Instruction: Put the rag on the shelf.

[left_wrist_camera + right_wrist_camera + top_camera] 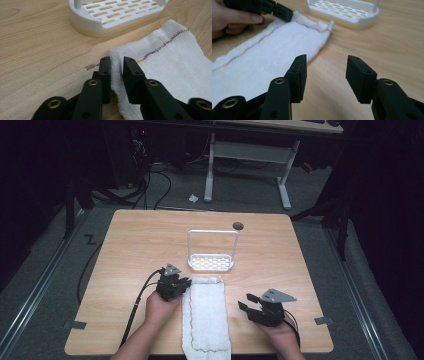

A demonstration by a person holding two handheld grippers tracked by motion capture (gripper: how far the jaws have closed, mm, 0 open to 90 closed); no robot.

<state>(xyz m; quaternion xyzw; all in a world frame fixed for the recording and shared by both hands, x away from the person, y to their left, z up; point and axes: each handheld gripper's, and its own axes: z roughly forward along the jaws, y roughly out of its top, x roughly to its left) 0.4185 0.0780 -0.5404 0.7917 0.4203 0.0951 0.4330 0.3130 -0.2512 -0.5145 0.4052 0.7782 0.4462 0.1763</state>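
The towel's (pixel 172 65) near edge is pinched between the left gripper's (pixel 117 65) nearly closed fingers. The right gripper's (pixel 325 65) fingers are held wide apart, empty, just beside the towel on the counter (pixel 135 245).

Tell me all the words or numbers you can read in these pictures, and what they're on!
There are none to read. The white cloth towel carries coloured stitching along its hem, no letters. The white slotted plastic rack, the light wooden table and both black grippers bear no labels.

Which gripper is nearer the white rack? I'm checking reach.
Left. The left gripper sits just short of the white rack, pinching the towel corner; the right gripper hangs farther back, open.
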